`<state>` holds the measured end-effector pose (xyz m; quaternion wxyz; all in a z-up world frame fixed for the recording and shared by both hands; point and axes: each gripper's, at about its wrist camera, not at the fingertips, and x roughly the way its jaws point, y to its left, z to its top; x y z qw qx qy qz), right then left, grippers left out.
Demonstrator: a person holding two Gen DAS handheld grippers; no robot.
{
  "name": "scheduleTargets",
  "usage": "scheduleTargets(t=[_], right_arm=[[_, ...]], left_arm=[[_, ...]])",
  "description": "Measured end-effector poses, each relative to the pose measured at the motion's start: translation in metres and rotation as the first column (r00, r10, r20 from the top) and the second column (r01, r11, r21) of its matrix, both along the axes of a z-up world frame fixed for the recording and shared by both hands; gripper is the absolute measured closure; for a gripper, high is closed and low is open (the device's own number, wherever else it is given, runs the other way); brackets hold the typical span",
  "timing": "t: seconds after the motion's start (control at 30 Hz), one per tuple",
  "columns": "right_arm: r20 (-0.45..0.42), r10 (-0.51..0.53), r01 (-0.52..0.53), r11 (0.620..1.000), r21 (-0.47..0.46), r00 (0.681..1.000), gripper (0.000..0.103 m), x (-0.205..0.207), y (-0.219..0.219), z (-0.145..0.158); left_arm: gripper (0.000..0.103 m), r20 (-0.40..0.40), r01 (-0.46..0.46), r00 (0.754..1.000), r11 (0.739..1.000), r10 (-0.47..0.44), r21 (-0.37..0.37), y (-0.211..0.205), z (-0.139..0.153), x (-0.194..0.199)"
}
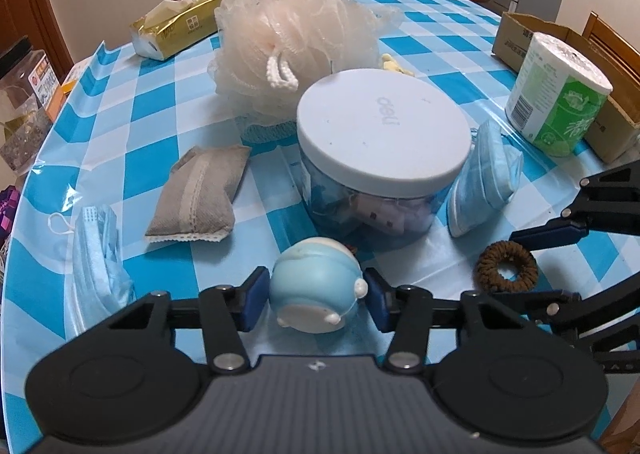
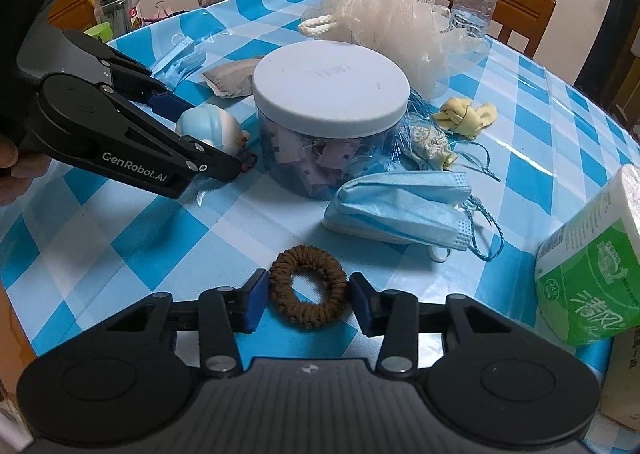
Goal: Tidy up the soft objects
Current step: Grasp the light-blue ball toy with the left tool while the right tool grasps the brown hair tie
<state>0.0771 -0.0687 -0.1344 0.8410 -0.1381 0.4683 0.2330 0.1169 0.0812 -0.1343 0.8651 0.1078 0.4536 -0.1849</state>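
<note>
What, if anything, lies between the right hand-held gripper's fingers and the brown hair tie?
Nothing visible. The right hand-held gripper is open, and the brown hair tie lies on the checked tablecloth directly between its fingers, small gaps either side.

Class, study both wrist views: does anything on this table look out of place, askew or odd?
The clear plastic jar is the oddest: its white lid is closed while soft things lie scattered around it. The round pale-blue squishy toy lies tipped, its white base facing the camera.

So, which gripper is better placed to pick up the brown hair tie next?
Right. The right gripper is open with the brown hair tie between its fingers; the left gripper already brackets the blue toy.
</note>
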Motion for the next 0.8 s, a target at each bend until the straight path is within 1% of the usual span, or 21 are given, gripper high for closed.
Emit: scheduleTargets(t=[0.27,0.5,0.67,0.8], right_arm=[[-0.002,-0.009,0.009,1.0,0.0,1.0,0.057,0.0,-0.002,0.002],[-0.009,-0.005,0.005,1.0,0.013,1.0,0.057,0.001,-0.006,0.008],[-0.02,-0.013,0.013,1.0,0.019,1.0,0.057,0.0,-0.014,0.015],[-0.025,-0.025,0.026,1.0,0.015,0.999,0.057,-0.003,-0.028,0.024]], left_arm=[[0.059,-0.006,-0.012,1.0,1.0,0.011,-0.013,0.002,0.003,0.0],[0.059,-0.003,-0.004,1.0,1.0,0.004,-0.015,0.001,0.017,-0.005],[0.059,-0.02,0.027,0.999,1.0,-0.027,-0.014,-0.005,0.033,-0.014],[0.059,-0.035,0.079,0.996,0.997,-0.079,-0.009,-0.019,0.048,-0.025]])
